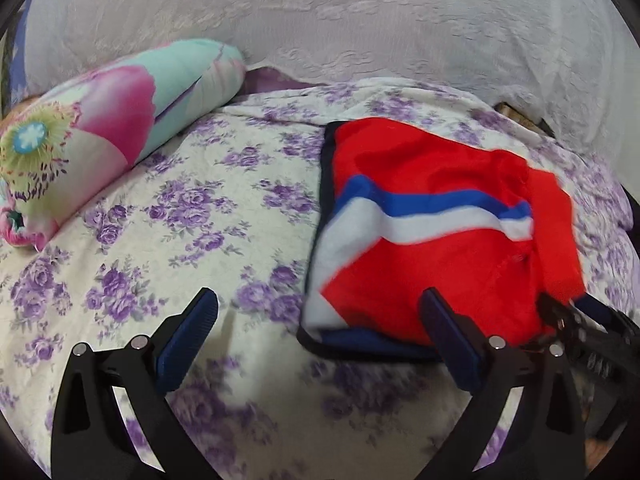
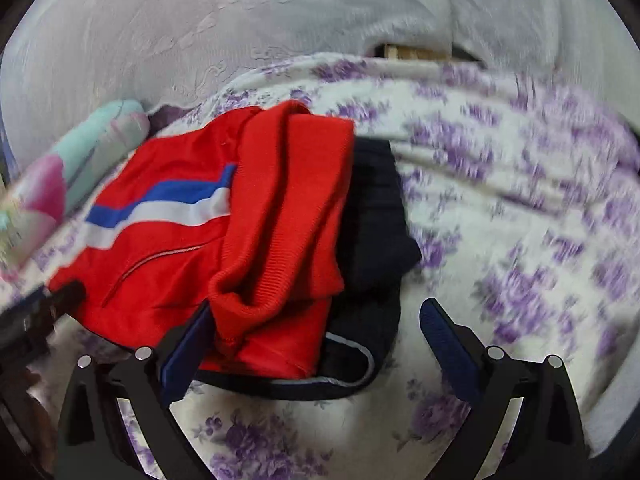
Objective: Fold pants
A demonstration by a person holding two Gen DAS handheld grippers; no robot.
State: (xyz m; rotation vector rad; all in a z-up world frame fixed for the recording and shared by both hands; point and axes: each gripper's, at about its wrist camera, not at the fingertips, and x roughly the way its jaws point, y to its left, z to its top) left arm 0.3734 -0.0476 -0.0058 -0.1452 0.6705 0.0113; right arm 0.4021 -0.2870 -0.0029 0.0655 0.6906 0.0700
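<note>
Both grippers, left (image 1: 318, 304) and right (image 2: 316, 316), gape empty beside folded pants (image 1: 432, 240).

- The pants (image 2: 168, 240) are red cloth, a bit shiny and smooth, with blue and white stripes.
- The cuff (image 2: 280, 216) is thick ribbed knit cloth, not shiny.
- The dark part (image 2: 372, 220) of the pants is soft, dull cloth.
- The bed sheet (image 1: 192, 216) is soft cloth with purple flowers printed on it.
- The pillow (image 1: 120, 120) is smooth cloth with a big pink flower.
- The curtain (image 1: 360, 12) is thin white lace with a bumpy pattern.
- The left gripper (image 1: 318, 312) is black plastic, dull, with blue ridged pads (image 1: 192, 336) and shiny metal screws (image 1: 139, 343).
</note>
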